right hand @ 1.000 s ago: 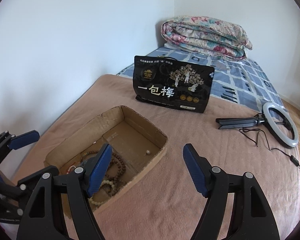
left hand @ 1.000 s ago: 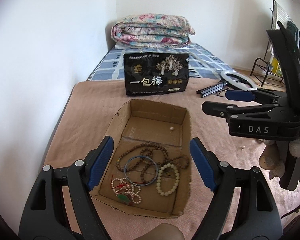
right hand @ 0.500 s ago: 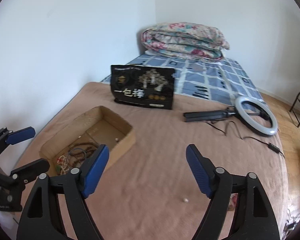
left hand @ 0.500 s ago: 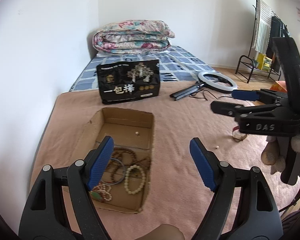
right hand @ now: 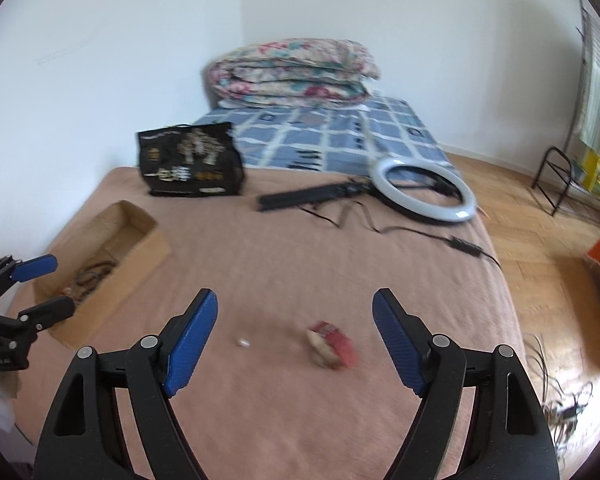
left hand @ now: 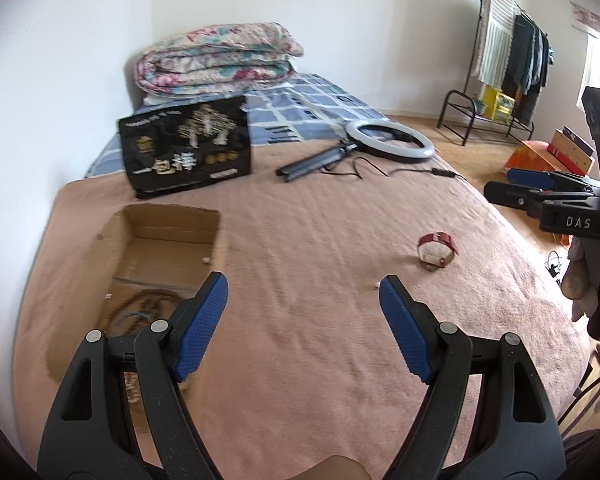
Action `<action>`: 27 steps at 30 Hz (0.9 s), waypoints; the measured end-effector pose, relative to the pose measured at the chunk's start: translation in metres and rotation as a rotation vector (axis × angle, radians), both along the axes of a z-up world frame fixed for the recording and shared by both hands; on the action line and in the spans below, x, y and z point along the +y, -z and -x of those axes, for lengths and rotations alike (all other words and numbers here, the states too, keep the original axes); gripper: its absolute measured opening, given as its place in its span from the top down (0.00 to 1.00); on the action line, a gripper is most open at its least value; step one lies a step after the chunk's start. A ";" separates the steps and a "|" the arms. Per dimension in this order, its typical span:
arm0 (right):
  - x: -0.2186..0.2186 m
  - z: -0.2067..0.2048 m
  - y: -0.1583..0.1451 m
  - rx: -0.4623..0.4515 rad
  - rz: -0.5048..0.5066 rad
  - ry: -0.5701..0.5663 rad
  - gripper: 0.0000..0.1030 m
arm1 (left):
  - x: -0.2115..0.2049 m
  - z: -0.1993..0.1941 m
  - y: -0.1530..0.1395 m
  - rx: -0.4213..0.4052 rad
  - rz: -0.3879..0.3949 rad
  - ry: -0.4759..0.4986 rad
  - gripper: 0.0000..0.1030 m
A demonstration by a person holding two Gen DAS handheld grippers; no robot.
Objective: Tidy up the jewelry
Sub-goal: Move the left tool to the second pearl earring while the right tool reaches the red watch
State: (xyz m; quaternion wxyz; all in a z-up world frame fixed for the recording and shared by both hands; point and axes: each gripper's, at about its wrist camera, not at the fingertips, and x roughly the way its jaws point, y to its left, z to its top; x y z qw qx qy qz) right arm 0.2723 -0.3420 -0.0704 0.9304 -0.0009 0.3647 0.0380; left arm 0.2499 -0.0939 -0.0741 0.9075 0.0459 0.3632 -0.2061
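Jewelry mostly sits in the open brown cardboard box (left hand: 168, 240): bead strands (left hand: 148, 304) coiled inside. One red-strapped wristwatch (right hand: 330, 344) and a small white bead (right hand: 244, 343) lie loose on the tan blanket (right hand: 300, 260), between the right gripper's (right hand: 294, 340) spread, empty fingers. Left gripper (left hand: 302, 326) also spread, empty.

Cardboard box (left hand: 172, 236) sits at the blanket's (left hand: 320, 240) left, beads (left hand: 148, 304) inside. Behind it stands the bag (left hand: 186, 146); ring light (left hand: 390, 140) to the bag's right. Watch (left hand: 438, 250) lies well right of the box, a small bead (right hand: 244, 343) just left of it.
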 end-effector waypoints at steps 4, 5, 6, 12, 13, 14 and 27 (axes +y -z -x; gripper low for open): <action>-0.031 0.002 0.012 0.023 -0.018 0.048 0.23 | -0.025 -0.005 0.014 0.024 -0.006 0.042 0.25; -0.036 0.003 0.014 0.027 -0.021 0.055 0.23 | -0.030 -0.006 0.017 0.029 -0.011 0.049 0.26; -0.040 0.003 0.018 0.033 -0.024 0.061 0.23 | -0.037 -0.008 0.022 0.035 -0.017 0.058 0.28; -0.057 0.002 0.041 0.062 -0.040 0.063 0.23 | -0.064 -0.019 0.046 0.081 -0.032 0.099 0.38; -0.059 0.001 0.047 0.071 -0.043 0.059 0.23 | -0.068 -0.022 0.051 0.092 -0.034 0.104 0.39; -0.060 0.001 0.051 0.076 -0.044 0.056 0.23 | -0.072 -0.023 0.055 0.100 -0.036 0.109 0.42; -0.065 -0.015 0.095 0.135 -0.055 0.023 0.23 | -0.119 -0.048 0.106 0.170 -0.087 0.181 0.62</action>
